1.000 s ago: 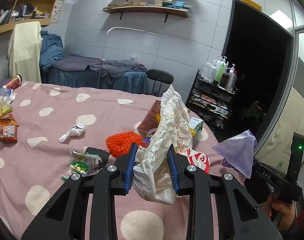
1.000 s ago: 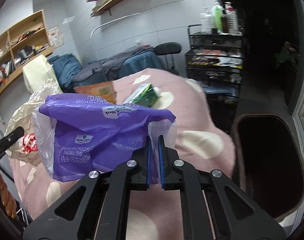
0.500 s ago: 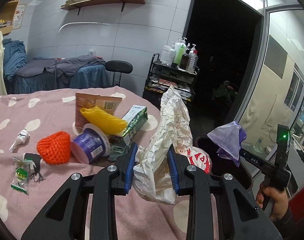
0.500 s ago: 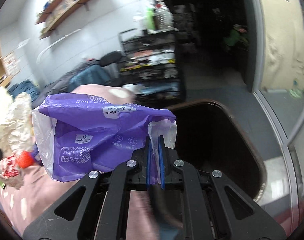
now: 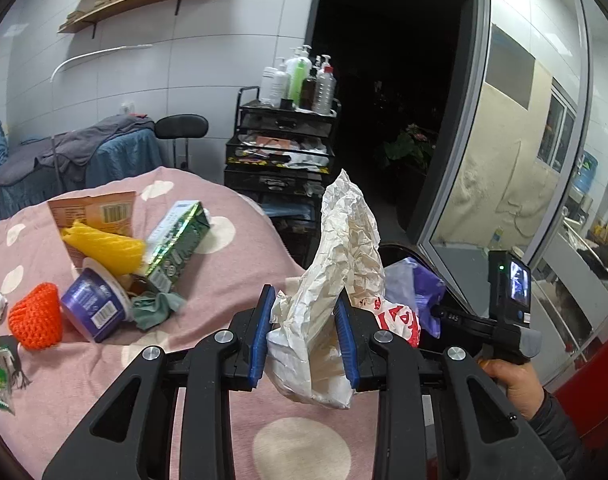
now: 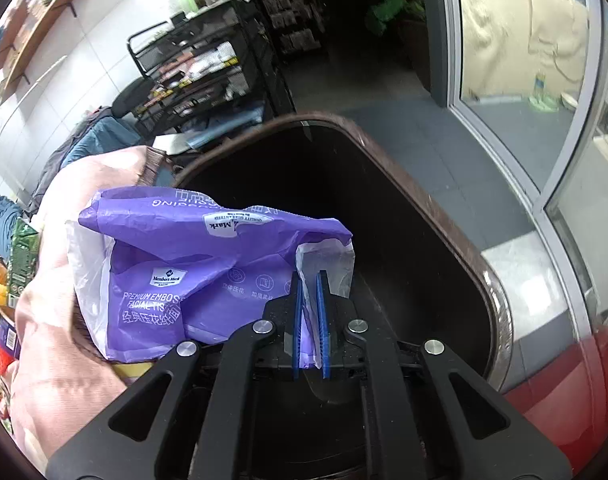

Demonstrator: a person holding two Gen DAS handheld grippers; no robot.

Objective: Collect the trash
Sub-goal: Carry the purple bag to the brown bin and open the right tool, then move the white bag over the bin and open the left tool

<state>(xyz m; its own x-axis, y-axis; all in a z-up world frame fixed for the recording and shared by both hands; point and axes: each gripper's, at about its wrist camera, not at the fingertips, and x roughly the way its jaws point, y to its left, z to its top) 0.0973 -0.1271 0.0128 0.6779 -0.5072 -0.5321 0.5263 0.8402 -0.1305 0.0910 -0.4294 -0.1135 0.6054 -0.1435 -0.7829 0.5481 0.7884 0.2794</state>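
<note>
My left gripper is shut on a crumpled white paper bag with a red-printed plastic scrap hanging at its right side, held above the pink spotted tablecloth. My right gripper is shut on a purple facial tissue wrapper, held over the open mouth of a dark trash bin with a brown rim. In the left wrist view the right gripper with the purple wrapper sits just right of the paper bag, a hand on its handle.
On the table lie a yellow foam net, a green carton, a purple cup, an orange net, a brown box and small wrappers. A black rack with bottles stands behind; a glass door is right.
Both grippers swung right, away from the table's middle toward the bin. The right gripper dropped and tipped down, so the bin mouth now fills its view under the purple wrapper. Both grips held.
</note>
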